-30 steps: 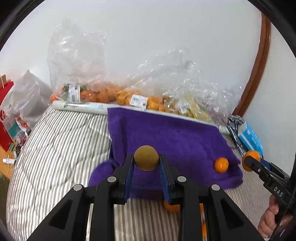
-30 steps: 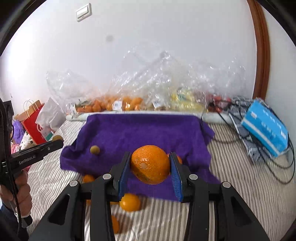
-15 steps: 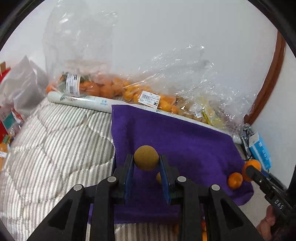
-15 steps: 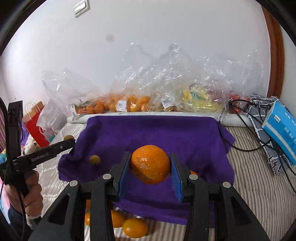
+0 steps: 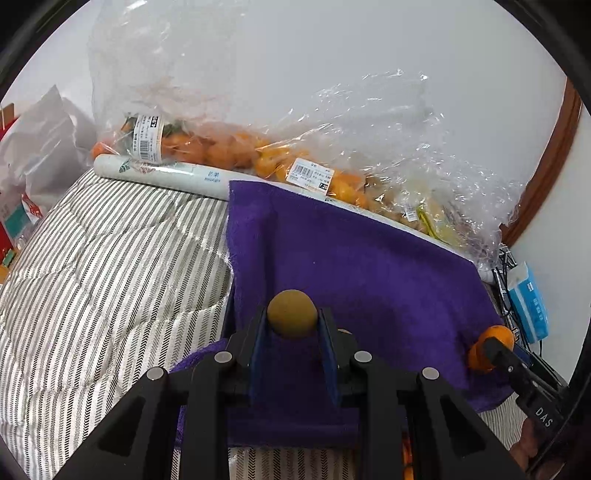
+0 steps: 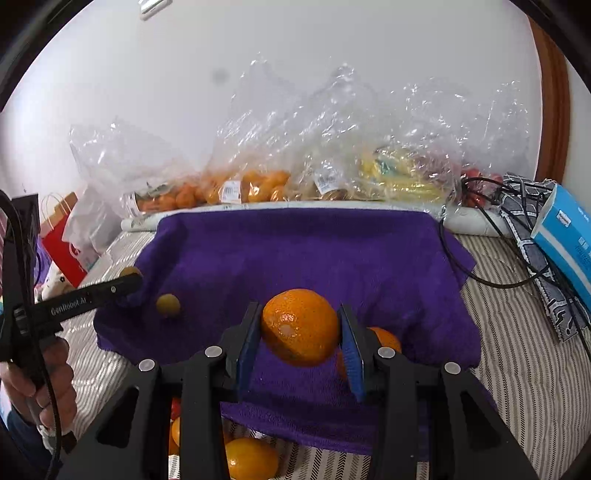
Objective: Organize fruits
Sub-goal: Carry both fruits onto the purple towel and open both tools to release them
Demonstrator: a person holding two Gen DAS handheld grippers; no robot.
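**Holding fruit over the purple towel**

Gripping a glossy, dimpled orange [image 6: 300,326], the right claw [image 6: 300,332] is hanging over the purple towel's [image 6: 295,251] near edge, beside another orange [image 6: 386,338]. The left claw [image 5: 291,325] is clamping a small, dull brown fruit [image 5: 291,313] above the towel's left part, with open purple cloth lying ahead. Bagged fruit [image 5: 221,147] is lining the wall on the striped bed [image 5: 110,266]. The claw arms are reading "GenRobot.AI" and "DAS".

A plain white wall [image 6: 295,74] fills the upper half of both views, with a white switch plate [image 6: 153,5] at the top left of the right wrist view. A brown wooden door frame [image 6: 552,110] curves down the right edge. Below lies a grey-and-white striped quilted bed cover [image 5: 92,277].
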